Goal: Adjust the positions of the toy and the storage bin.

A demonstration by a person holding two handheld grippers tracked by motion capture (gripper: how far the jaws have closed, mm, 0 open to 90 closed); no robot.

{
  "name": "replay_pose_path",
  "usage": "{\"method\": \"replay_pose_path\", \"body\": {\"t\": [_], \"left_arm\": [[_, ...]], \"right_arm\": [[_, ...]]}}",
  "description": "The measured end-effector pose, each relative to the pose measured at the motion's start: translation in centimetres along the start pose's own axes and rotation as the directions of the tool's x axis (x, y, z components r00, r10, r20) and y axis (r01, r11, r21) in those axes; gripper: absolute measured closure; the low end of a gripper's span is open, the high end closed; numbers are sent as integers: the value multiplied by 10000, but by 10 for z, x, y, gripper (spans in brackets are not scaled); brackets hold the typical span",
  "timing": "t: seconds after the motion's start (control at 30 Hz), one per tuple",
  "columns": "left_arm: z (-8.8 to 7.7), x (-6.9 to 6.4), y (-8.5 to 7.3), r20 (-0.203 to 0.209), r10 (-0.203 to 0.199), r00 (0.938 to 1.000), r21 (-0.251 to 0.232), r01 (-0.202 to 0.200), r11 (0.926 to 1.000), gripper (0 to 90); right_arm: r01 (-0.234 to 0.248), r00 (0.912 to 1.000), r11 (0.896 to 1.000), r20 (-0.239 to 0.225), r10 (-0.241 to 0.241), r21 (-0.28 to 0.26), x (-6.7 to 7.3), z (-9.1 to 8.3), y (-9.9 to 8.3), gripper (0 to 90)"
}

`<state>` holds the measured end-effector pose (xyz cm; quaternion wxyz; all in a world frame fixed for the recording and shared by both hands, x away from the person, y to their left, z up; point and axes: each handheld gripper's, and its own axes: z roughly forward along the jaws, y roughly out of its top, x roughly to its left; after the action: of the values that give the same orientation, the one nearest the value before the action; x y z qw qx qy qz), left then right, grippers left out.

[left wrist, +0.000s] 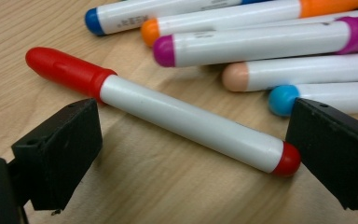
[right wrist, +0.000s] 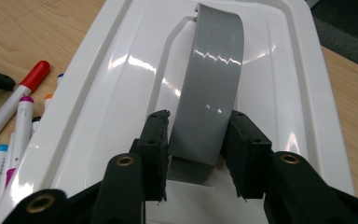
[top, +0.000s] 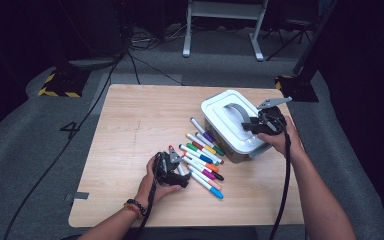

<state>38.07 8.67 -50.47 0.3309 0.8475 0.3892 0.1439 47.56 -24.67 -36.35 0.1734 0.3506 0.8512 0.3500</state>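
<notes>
Item 1, nearest the person: left gripper (top: 179, 172), held low over the table (top: 130, 130) at the near end of the marker pile. Jaws stand wide, one on each side of the red-capped marker (left wrist: 168, 112), pads not pressing on it. The marker lies flat on the wood, slantwise between the jaws, a little apart from the rest; that probably makes it the easiest to take singly. Judged step: closing on this marker to lift it.

Item 2, just beyond: loose markers (top: 205, 152), white barrels with coloured caps (blue, orange, purple, peach, light blue), lying side by side and partly overlapping, next to the box. Judged to be awaiting packing.

Item 3, farther right: white storage box (top: 230, 125) with lid on, standing on the table beside the markers.

Item 4, on the lid: grey handle (right wrist: 212, 88), raised in an arch. The right gripper (right wrist: 196, 140) brackets it with narrow-set jaws, pads at its two edges; whether they squeeze it cannot be told for certain. Judged purpose: steadying the box or readying the lid for lifting so markers can go in.

Item 5, farthest: dark floor with cables, a white frame stand.
</notes>
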Motion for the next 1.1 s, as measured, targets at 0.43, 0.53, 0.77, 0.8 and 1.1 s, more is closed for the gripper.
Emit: {"method": "replay_pose_path", "body": {"t": [0.43, 0.53, 0.77, 0.8, 1.1], "left_arm": [[-4, 11, 3, 565, 530, 9970, 132, -538, 9985, 158], [-9, 11, 0, 875, 962, 9915, 220, -985, 9949, 175], [-20, 19, -8, 1405, 983, 9852, 300, -1035, 9942, 166], [-21, 20, -9, 1449, 1014, 9842, 321, -1071, 9937, 166], [-37, 33, -25, 1765, 1071, 9785, 461, -1169, 9921, 193]], "right_arm": [[-174, 9989, 9994, 440, 187, -309, -1, -5, -2, 389], [-198, 9989, 9979, 407, 224, -610, -3, -12, -4, 364], [-162, 9992, 9962, 351, 193, -861, -5, -13, -4, 384], [-152, 9993, 9957, 323, 182, -911, -5, -13, -3, 395], [-75, 9985, 9962, 530, 121, -872, -4, 4, 11, 513]]}}
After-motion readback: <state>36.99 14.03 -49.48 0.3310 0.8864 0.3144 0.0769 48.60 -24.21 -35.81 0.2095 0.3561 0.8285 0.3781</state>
